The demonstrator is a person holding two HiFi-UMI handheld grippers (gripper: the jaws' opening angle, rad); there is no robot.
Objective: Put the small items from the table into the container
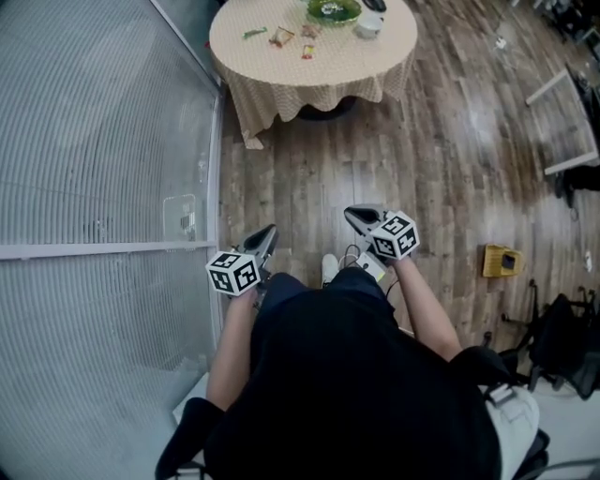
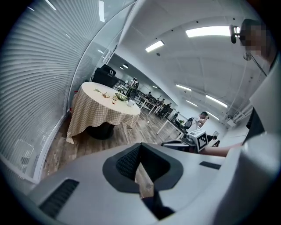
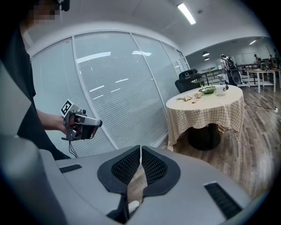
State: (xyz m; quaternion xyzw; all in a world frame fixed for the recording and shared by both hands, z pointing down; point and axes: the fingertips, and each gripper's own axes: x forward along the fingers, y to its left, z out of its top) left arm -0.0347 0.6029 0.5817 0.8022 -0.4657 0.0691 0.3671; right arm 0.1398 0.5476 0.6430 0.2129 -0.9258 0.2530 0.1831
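The round table [image 1: 314,56] in its checked cloth stood straight ahead of me, well apart from both tongs across the wooden floor [image 1: 450,141], on a line running between them. My right gripper [image 1: 361,217] was a touch nearer to it than my left gripper [image 1: 265,239]. Each had its jaws closed together with nothing between them.

At the table's far right sat one green dish [image 1: 333,9], which I took to be the container, with one white cup [image 1: 367,25] just beside it. The small items [image 1: 281,37] lay on the left half, strung in a loose row from the left rim toward the dish. I counted four, one green and three like wrappers, though they were too small to be sure.
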